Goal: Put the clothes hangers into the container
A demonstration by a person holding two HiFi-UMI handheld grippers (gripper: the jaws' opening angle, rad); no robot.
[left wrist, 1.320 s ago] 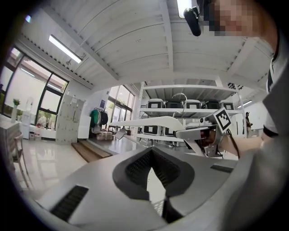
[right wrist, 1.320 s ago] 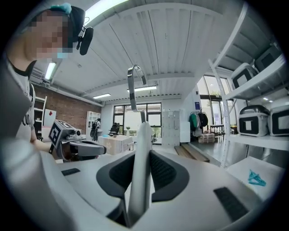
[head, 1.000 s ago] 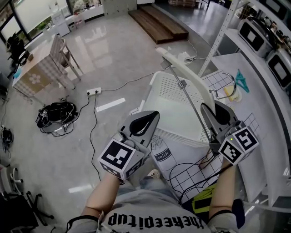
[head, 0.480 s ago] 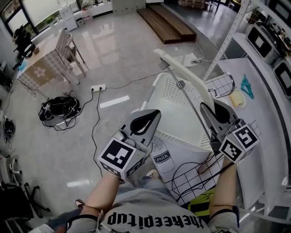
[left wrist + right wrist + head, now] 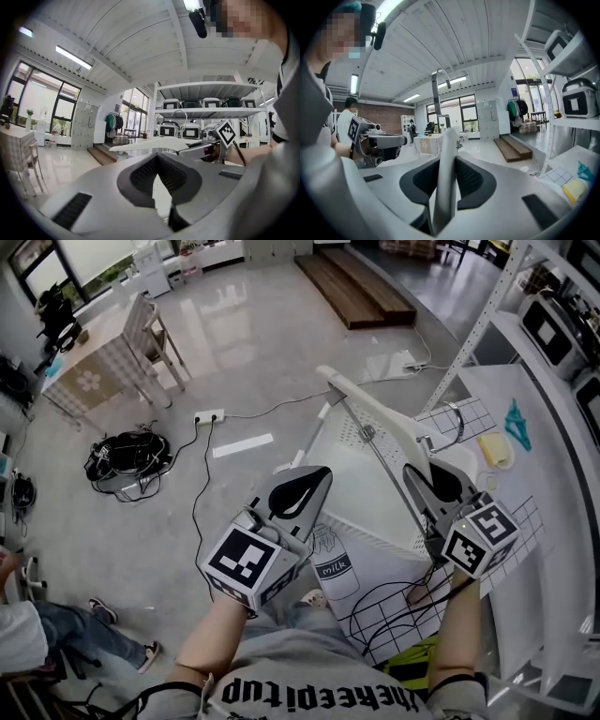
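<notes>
Your right gripper (image 5: 418, 476) sits right of centre in the head view. Your bare right forearm (image 5: 459, 624) rises to it from the bottom edge, and its marker cube (image 5: 478, 538) faces up at you. Its jaws point away from you toward the upper left and pinch one end of the white clothes hanger (image 5: 375, 409). They are opening at this moment, with the hanger's arm between the pads. In the right gripper view that arm stands nearly upright between the jaws, and the metal hook (image 5: 434, 93) curves above it. In the head view the hanger slants from the gripper toward the upper left of the frame, lying across the white perforated container (image 5: 361, 491) that fills the centre. A thin metal rod (image 5: 394, 474) runs from the hanger's middle back toward the gripper. Your left gripper (image 5: 319, 480) is held left of centre, roughly level with the right one and well apart from the hanger. Your left forearm (image 5: 211, 638) comes up to it from the bottom edge. Its jaws are pressed together with nothing between them and aim up and to the right, toward the container's near left corner. A sheet with a milk carton drawing (image 5: 333, 563) lies just at the container's near side, between your two grippers. On the floor at the left are a power strip (image 5: 208, 416) and a bundle of black cables (image 5: 127, 457).
</notes>
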